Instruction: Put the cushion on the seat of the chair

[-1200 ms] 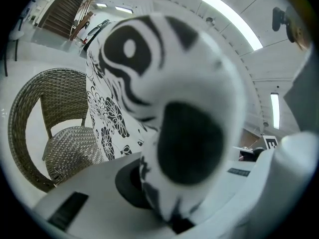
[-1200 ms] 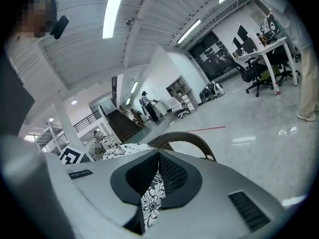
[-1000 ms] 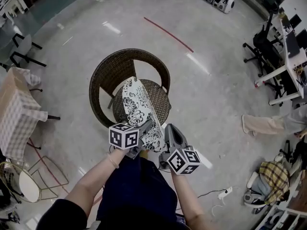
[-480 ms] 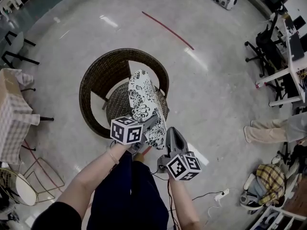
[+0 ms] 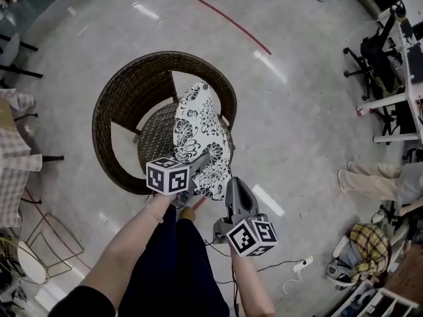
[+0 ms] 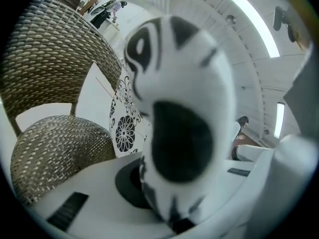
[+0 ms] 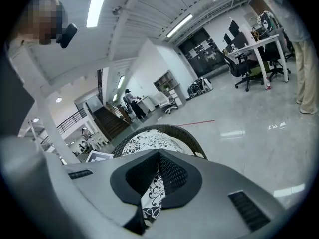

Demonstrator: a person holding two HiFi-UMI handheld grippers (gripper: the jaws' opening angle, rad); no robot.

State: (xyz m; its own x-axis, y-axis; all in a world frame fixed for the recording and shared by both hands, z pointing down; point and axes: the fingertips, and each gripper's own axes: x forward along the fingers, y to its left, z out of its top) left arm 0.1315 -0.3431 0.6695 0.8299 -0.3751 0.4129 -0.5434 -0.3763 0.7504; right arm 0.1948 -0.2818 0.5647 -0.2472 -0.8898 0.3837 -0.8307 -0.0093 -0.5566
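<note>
Black-and-white floral cushion [image 5: 200, 127] — its near edge clamped in both the left gripper [image 5: 202, 163] and the right gripper [image 5: 232, 182] — has dropped closer over the round seat [image 5: 156, 142] of the brown wicker chair [image 5: 122, 101], still tilted on edge, so laying it flat remains.

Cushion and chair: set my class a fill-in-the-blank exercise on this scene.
1. The left tool and the right tool are both shut on the ____.
2. The cushion is white with a black ____ pattern.
3. It is held above the wicker chair's round ____.
4. A ____ line crosses the floor beyond the chair.
Missing words: cushion; floral; seat; red.
</note>
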